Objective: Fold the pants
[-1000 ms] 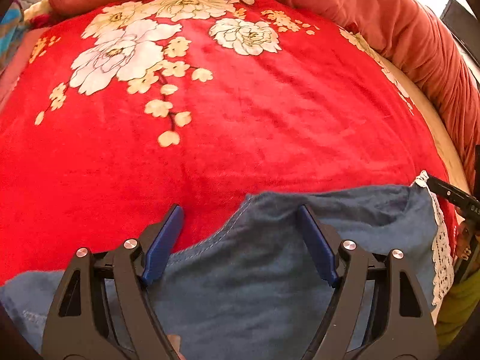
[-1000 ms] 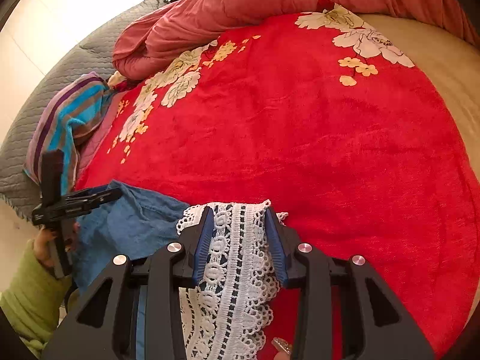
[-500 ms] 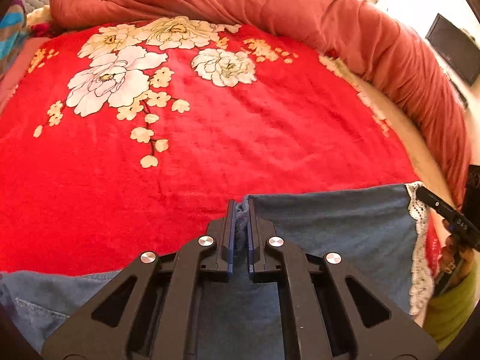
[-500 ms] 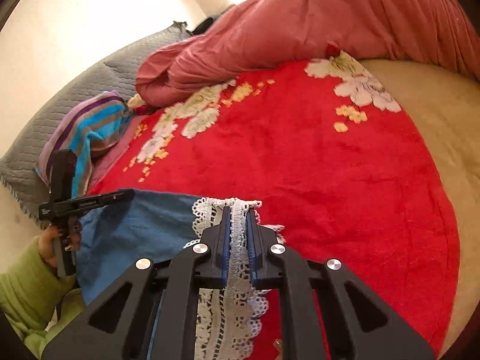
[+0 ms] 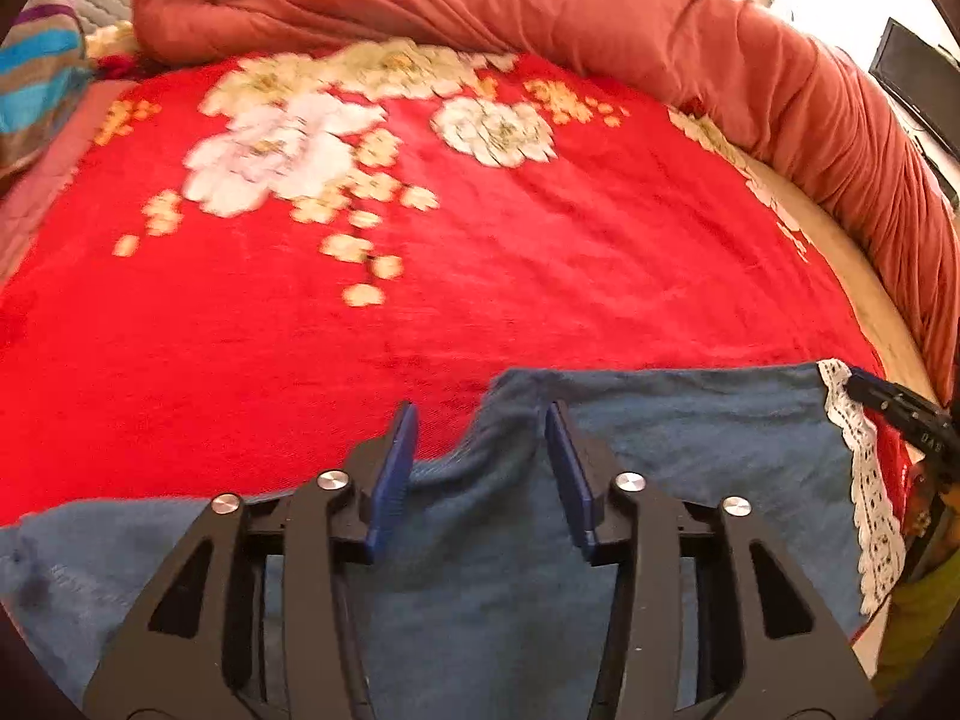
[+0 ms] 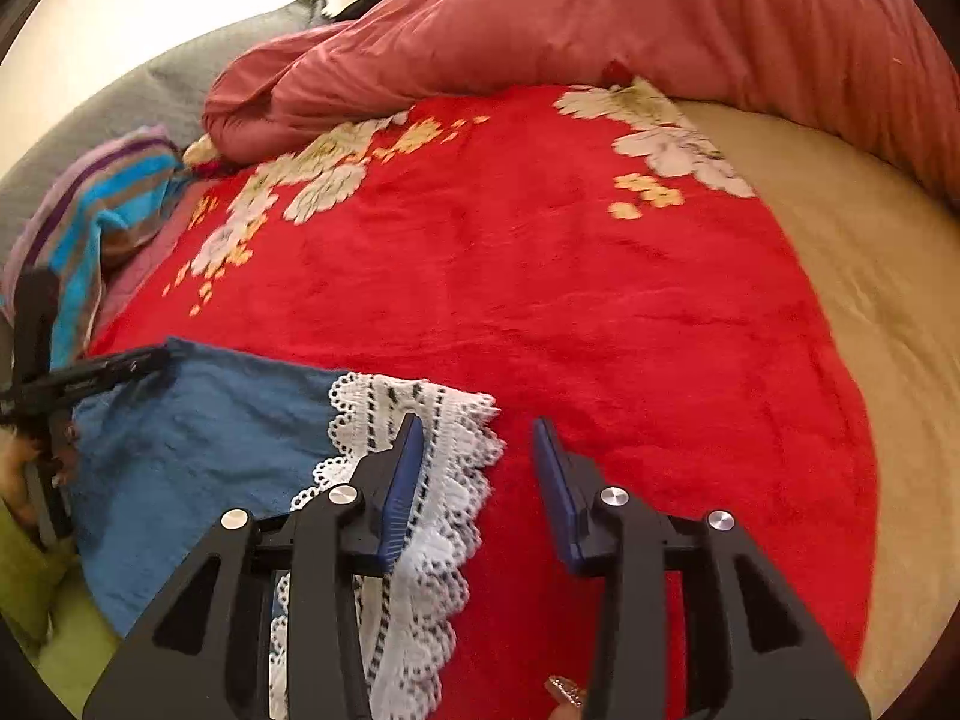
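Blue denim pants point(image 5: 690, 468) with a white lace hem point(image 5: 864, 480) lie on the near edge of a red floral blanket point(image 5: 420, 300). My left gripper point(image 5: 480, 438) is open, its jaws astride a raised fold of the denim edge. My right gripper point(image 6: 477, 456) is open over the lace hem point(image 6: 432, 420), with the left finger resting on the lace and the right finger over the blanket point(image 6: 540, 270). The denim point(image 6: 198, 438) lies to its left. Each gripper shows at the edge of the other's view, the right one point(image 5: 900, 414) and the left one point(image 6: 90, 372).
A bunched pink-red duvet point(image 5: 600, 30) runs along the far side and right of the bed. A striped cloth point(image 6: 102, 222) and a grey pillow point(image 6: 180, 72) sit at the far left. Bare beige mattress point(image 6: 870, 300) lies to the right of the blanket.
Both grippers were open, shut on the cloth half a second ago and lifted it, and now stand open again. The lace hem and denim lie released on the blanket.
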